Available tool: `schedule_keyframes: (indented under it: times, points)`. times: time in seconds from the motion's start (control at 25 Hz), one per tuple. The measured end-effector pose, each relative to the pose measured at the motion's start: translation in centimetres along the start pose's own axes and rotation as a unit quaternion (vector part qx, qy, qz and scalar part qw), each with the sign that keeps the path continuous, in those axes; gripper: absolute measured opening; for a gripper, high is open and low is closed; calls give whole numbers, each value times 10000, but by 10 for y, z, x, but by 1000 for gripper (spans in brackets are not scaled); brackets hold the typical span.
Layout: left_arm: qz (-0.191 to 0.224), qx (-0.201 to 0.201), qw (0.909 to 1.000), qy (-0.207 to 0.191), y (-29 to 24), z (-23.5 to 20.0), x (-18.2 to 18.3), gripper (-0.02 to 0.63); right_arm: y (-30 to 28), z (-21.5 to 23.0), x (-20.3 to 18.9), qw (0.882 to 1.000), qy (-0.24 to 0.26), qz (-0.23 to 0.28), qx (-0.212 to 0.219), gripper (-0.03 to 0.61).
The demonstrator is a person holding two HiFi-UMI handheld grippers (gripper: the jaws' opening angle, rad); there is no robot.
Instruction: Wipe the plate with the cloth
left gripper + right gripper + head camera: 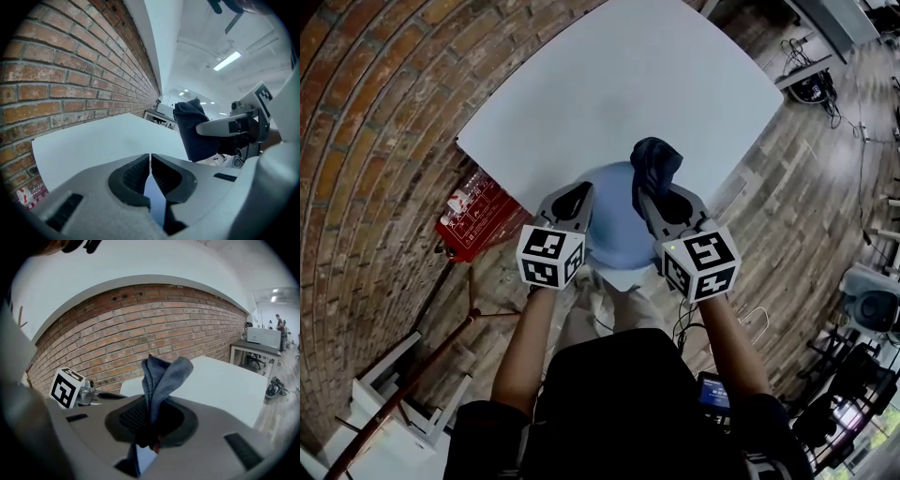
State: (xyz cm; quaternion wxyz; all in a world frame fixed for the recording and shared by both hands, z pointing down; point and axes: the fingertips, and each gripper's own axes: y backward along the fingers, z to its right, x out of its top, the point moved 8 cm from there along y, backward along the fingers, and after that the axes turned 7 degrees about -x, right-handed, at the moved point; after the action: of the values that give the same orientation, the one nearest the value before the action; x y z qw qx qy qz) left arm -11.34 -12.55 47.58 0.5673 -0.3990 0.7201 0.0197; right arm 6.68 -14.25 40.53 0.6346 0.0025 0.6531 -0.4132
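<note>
Wood-plank flooring (811,178) runs under the person, whose two forearms reach forward over the near edge of a white table (609,84). Nearest, the left gripper (580,199) has its jaws pinched together on the rim of a pale blue plate (617,230), seen in the left gripper view as a thin blue sliver between the pads. That plate sits between the two grippers, though whether it rests on the table edge or hangs free is hard to tell. Just beside it, the right gripper (660,201) clamps a dark blue cloth (655,161), which stands bunched beyond its jaws at the plate's far right rim. Farther left, a brick wall (366,122) borders the table.
</note>
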Motion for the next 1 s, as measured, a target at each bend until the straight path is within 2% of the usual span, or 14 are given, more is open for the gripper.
schedule_keyframes:
  times: [0.6, 1.0]
  points:
    - [-318, 269, 9989, 235, -11, -14, -33, 20, -19, 1, -36, 9987, -139, -429, 222, 61]
    - [-473, 485, 9974, 240, -16, -24, -47, 20, -29, 2, -51, 9973, -228, -635, 275, 60]
